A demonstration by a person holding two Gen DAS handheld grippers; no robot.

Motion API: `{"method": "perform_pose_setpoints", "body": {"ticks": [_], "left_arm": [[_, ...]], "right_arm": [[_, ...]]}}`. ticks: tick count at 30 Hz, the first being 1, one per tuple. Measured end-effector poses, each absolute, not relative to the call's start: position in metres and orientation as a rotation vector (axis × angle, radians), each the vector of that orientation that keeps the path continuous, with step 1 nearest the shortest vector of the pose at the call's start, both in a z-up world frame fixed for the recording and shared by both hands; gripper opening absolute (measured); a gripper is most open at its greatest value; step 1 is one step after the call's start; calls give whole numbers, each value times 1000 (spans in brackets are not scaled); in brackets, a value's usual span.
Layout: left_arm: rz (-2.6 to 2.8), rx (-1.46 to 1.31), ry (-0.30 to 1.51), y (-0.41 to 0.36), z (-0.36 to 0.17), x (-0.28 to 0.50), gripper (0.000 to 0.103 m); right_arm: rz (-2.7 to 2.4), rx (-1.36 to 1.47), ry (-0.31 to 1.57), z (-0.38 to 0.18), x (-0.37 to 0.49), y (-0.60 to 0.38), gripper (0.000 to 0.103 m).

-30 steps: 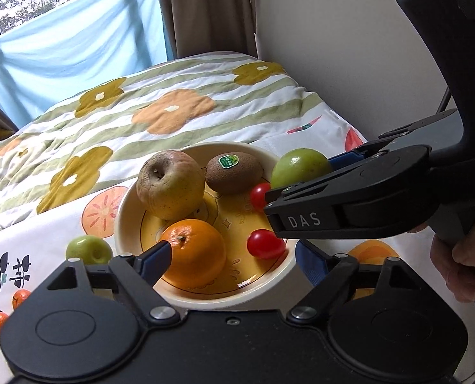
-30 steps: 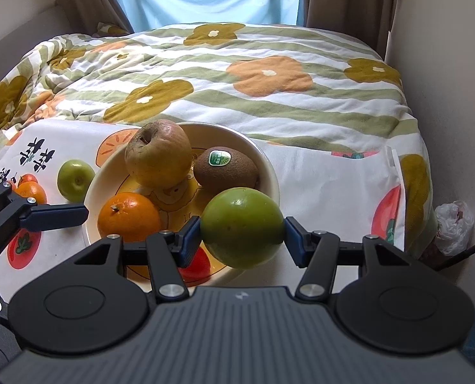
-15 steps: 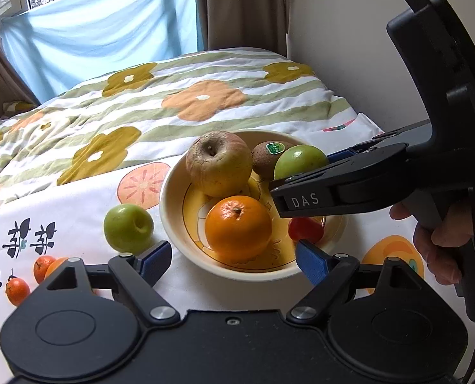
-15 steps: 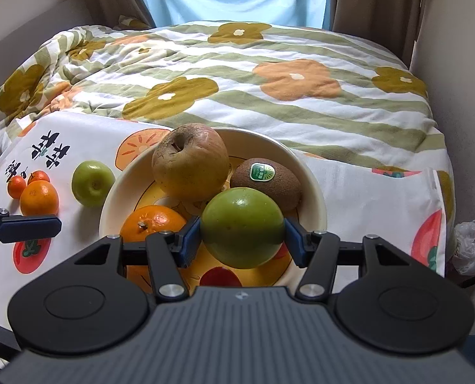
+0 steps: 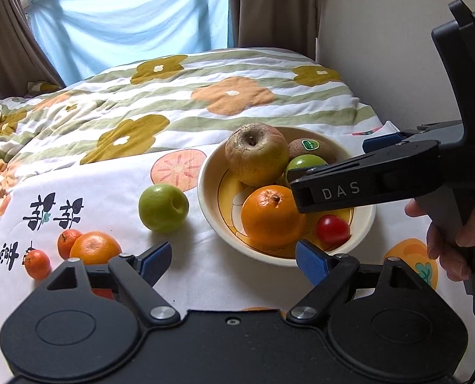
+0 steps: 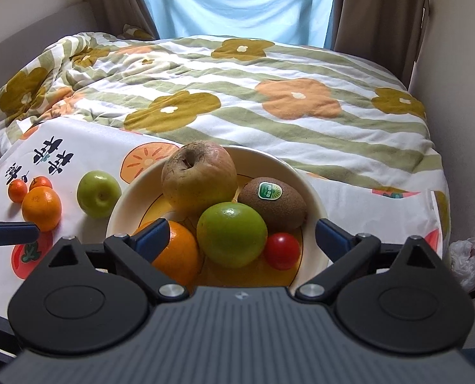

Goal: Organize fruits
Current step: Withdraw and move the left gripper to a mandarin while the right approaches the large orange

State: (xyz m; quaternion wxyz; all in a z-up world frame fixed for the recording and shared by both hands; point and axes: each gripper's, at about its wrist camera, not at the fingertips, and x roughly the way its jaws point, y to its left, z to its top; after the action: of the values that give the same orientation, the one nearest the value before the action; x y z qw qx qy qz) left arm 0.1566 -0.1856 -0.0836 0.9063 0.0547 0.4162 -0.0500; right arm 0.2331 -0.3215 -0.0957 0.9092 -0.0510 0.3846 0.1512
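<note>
A cream bowl [image 6: 314,192] [image 5: 205,192] on the printed cloth holds a brownish apple [image 6: 199,176], a kiwi [image 6: 272,201], an orange [image 6: 176,256], a red cherry tomato [image 6: 282,249] and a green apple [image 6: 231,233]. My right gripper [image 6: 240,233] is open around that green apple, fingers apart from it; it also shows in the left wrist view [image 5: 333,172]. My left gripper [image 5: 234,259] is open and empty, low in front of the bowl. Another green apple [image 5: 163,207] [image 6: 99,193] lies left of the bowl.
A loose orange [image 5: 95,249] [image 6: 41,208] and two small tangerines [image 6: 29,187] lie on the cloth at the left. The flowered quilt [image 6: 237,96] covers the bed behind. A wall [image 5: 397,48] is close on the right. A white plastic bag [image 6: 468,259] lies low at the right.
My right gripper has opened and let the green apple go into the bowl. My left gripper has drawn back and to the left, bringing the loose fruit into view.
</note>
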Motion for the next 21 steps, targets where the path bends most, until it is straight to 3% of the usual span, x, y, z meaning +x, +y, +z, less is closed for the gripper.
{"method": "perform_pose_setpoints", "body": {"ticks": [21], "left_arm": [[-32, 66, 777, -152, -36, 110, 90]], "right_arm": [[316, -60, 778, -36, 174, -310, 103]]}}
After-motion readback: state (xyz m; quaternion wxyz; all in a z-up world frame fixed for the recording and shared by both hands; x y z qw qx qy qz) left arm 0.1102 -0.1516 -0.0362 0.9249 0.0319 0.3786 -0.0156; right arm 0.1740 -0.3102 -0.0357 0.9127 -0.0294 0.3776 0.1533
